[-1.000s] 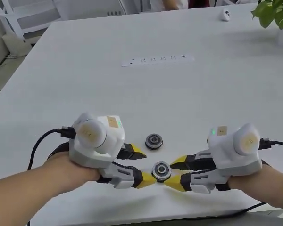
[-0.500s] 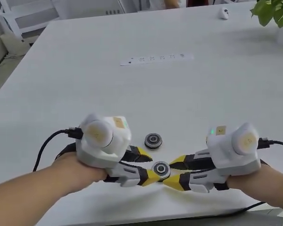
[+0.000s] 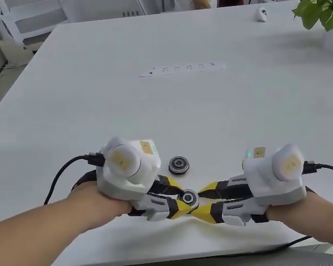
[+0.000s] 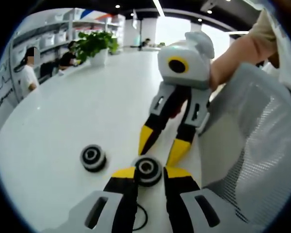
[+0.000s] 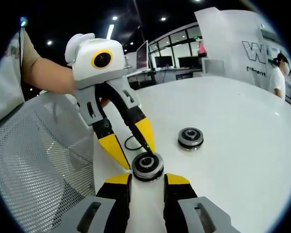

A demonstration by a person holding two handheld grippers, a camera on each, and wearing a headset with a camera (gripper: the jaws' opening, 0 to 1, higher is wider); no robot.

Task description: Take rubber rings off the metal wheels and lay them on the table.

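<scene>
workbench, white table [image 3: 100, 100]. the near wheel [image 3: 188, 198] lies flat on the table at the 6 o'clock edge, dark around its rim, bright metal at the hub. the left gripper [image 3: 178, 198] comes at it from 9 o'clock and the right gripper [image 3: 201, 202] from 3 o'clock, yellow tips almost meeting over it. in the left gripper view the wheel [image 4: 146, 170] sits squarely between that gripper's [image 4: 148, 174] own tips, which stand right against its sides; clenched on it or only resting there, cannot tell. the right gripper [image 4: 162, 145] shows there with jaws parted, tips just short of the wheel's far side, grasping nothing. right gripper view: wheel [image 5: 147, 166] just ahead of the parted tips [image 5: 148, 180], left gripper [image 5: 132, 145] opposite. the second wheel [image 3: 179, 164] lies free at 11 o'clock from the first, near it, not touching. power strip [image 3: 183, 68] far out at 12 o'clock. plant [image 3: 316, 14] at the 1 o'clock corner.
</scene>
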